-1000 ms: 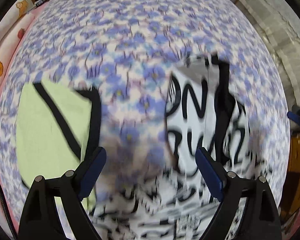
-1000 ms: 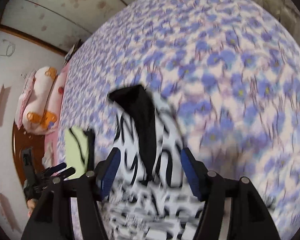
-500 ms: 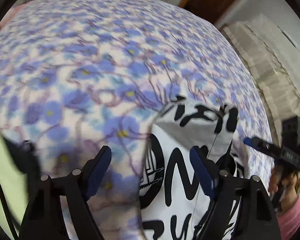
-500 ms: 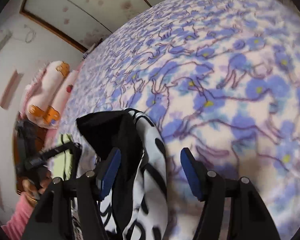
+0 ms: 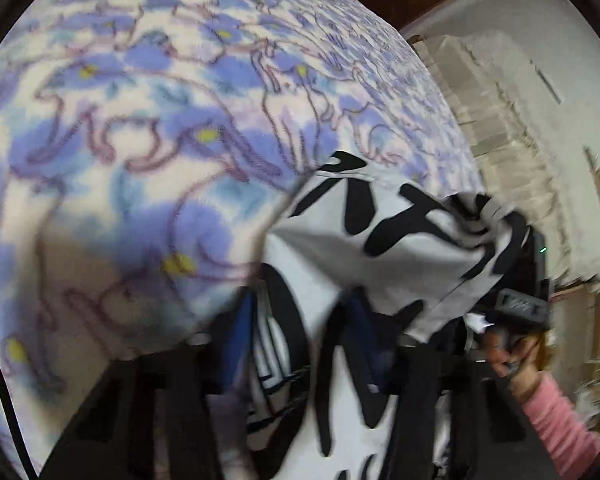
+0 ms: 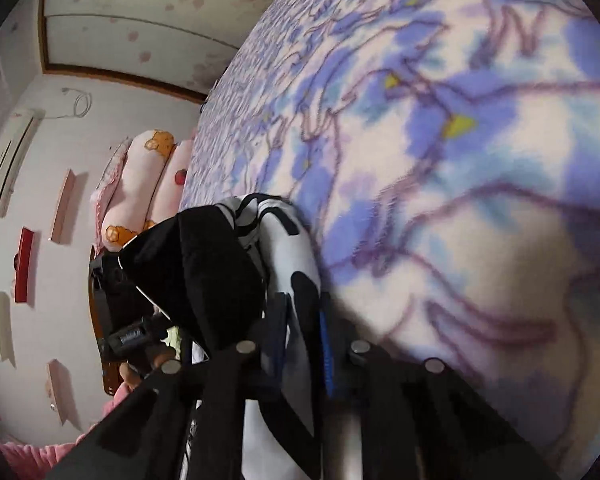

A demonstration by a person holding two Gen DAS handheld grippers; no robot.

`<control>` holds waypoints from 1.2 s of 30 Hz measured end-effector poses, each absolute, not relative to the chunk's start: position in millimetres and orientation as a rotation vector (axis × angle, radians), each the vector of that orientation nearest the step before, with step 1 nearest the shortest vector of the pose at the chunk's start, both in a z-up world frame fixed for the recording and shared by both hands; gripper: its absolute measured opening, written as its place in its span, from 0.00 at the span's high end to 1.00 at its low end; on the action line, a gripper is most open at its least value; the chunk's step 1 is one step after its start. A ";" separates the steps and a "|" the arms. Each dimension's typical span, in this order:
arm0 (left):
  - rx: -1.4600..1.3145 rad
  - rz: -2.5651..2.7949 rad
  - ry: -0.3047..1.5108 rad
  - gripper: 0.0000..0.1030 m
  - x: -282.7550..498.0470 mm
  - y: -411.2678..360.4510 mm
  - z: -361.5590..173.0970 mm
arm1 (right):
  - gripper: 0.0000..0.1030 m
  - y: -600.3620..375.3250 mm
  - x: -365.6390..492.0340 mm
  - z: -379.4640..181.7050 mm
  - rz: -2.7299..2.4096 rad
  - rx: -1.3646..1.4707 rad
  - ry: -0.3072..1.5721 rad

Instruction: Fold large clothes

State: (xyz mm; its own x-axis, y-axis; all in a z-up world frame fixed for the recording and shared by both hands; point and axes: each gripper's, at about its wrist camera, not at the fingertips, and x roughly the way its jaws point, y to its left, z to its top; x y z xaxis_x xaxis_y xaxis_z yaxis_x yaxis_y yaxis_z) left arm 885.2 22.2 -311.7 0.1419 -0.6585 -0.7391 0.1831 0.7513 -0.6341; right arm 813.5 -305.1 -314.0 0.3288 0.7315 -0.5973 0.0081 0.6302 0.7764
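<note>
Blue-flowered fleece bedspread point(image 5: 148, 128) fills both wrist views, with pink cartoon-print pillows point(image 6: 140, 184) against the far wall. On it lies a white T-shirt point(image 5: 340, 240) with bold black lettering, bunched at one end, its black sleeve point(image 6: 204, 272) raised in a fold. Left gripper point(image 5: 300, 336) is closing with the printed cloth between its blue pads. Right gripper point(image 6: 304, 340) is closing too, nearly together, on a narrow ridge of the same shirt.
</note>
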 end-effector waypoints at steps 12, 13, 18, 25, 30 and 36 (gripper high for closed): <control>-0.419 -0.657 1.230 0.97 866.5 15.7 -263.7 | 0.98 -286.1 803.0 -266.2 0.607 0.780 1.052; -0.413 -0.664 1.218 0.97 863.4 17.9 -254.7 | 0.98 -284.6 799.0 -257.5 0.623 0.772 1.032; -0.409 -0.725 1.115 0.97 817.1 33.0 -193.9 | 0.99 -285.7 757.8 -204.6 0.713 0.755 0.938; -0.365 -0.802 1.045 0.97 724.4 55.1 -130.2 | 0.99 -281.9 672.8 -146.1 0.796 0.706 0.911; -0.256 -0.816 1.012 0.97 655.3 56.9 -95.7 | 0.99 -272.6 612.3 -122.3 0.803 0.664 0.892; -0.135 -0.809 1.035 0.97 567.9 49.8 -79.5 | 0.99 -270.0 542.2 -120.0 0.760 0.648 0.928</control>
State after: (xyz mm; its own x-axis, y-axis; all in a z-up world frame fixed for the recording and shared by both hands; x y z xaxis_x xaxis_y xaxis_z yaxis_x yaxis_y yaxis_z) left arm 567.9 49.8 -79.5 0.2555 -0.6534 -0.7126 0.5333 0.7100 -0.4599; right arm 542.2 -270.0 -120.0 0.3850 0.8027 -0.4556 -0.2888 0.5736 0.7666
